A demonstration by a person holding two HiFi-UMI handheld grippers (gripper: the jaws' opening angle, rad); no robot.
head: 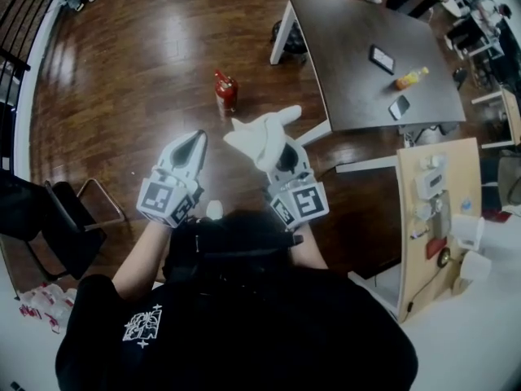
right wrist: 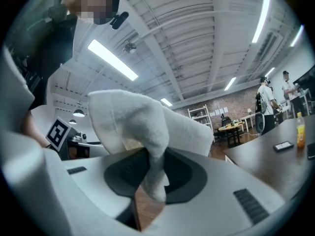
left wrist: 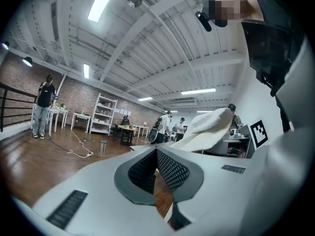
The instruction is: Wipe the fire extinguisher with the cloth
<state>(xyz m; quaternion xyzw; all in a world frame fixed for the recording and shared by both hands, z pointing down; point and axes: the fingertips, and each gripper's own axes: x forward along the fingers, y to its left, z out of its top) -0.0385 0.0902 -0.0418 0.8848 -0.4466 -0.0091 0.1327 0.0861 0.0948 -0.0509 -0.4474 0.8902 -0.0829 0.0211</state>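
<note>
Right gripper (head: 282,155) pinches the cloth (head: 259,137), left gripper (head: 194,141) is closed on nothing: wiping the far extinguisher (head: 225,90) unsteadied could topple it.

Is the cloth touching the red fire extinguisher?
No, the cloth sits in the right gripper, apart from the fire extinguisher on the floor.

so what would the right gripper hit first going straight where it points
Probably nothing near: the right gripper, shut on the cloth, tilts up toward the ceiling. The fire extinguisher on the floor likely sits below its line.
</note>
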